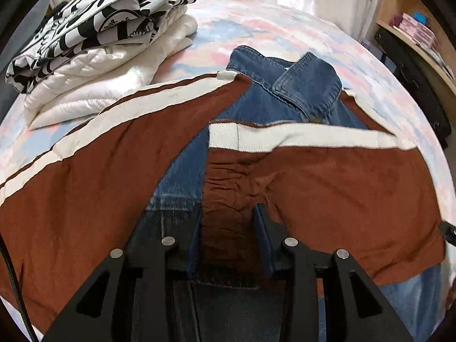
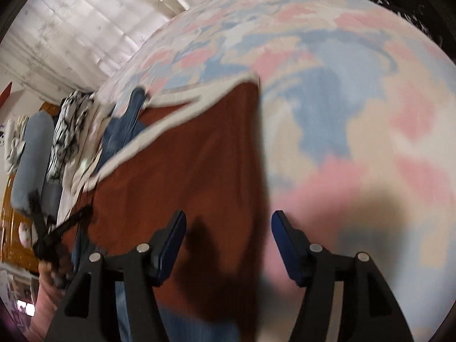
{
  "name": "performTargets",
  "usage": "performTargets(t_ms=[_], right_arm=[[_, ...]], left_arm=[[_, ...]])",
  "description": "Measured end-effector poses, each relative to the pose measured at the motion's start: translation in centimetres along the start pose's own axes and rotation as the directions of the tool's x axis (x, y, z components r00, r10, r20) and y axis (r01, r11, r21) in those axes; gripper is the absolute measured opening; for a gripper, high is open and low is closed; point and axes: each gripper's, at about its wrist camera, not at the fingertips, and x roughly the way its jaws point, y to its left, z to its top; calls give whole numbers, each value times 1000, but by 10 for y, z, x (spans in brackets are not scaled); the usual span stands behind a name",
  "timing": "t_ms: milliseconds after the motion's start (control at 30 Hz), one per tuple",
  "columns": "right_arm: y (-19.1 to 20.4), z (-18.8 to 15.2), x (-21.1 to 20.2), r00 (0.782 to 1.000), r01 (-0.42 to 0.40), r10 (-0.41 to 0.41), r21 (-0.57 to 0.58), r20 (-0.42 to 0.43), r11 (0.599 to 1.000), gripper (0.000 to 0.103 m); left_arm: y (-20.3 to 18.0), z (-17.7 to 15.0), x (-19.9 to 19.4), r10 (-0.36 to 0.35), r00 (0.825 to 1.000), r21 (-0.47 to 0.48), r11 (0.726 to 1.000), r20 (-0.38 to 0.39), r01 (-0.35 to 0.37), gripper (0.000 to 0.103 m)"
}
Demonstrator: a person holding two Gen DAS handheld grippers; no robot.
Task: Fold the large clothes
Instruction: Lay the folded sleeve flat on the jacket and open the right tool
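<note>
A: Firstly, left wrist view. What lies ahead of the left gripper?

B: A rust-brown garment with cream stripes, spread over a blue denim jacket on the pastel bedspread. The denim collar points away from the camera. The jaws stand partly closed, and bunched, wrinkled brown cloth fills the gap between them; the blue pads press it on both sides.

A: And at upper left?

B: A stack of folded clothes: a black-and-white printed piece on top of a white padded one, well apart from the gripper. A wooden shelf shows at the right edge.

A: Next, right wrist view. How does the right gripper stand?

B: Its jaws are wide apart and hold nothing. The straight edge of the rust-brown garment runs between them, with bare bedspread under the right finger. The frame is blurred.

A: Anything at the left margin?

B: The denim jacket, the folded stack, and the left gripper, seen small. White curtains hang beyond the bed.
</note>
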Motion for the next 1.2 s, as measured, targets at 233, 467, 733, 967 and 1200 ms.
performTargets(t_ms=[233, 467, 733, 967, 1200], right_arm=[[19, -27, -13, 995, 90, -84, -88, 62, 992, 8], [8, -28, -9, 984, 180, -180, -54, 7, 982, 17], [63, -18, -55, 993, 109, -104, -98, 55, 989, 35], [137, -7, 23, 999, -54, 53, -137, -8, 989, 48], [129, 24, 102, 1000, 1, -4, -116, -19, 993, 40]], left_arm=[[-14, -8, -16, 35, 999, 43, 998, 31, -36, 26], [-6, -14, -22, 42, 999, 22, 999, -12, -42, 46], [0, -5, -74, 54, 994, 18, 998, 94, -56, 53], [-47, 1, -38, -7, 999, -2, 1000, 32, 7, 50], [-53, 6, 11, 118, 993, 36, 992, 9, -118, 50]])
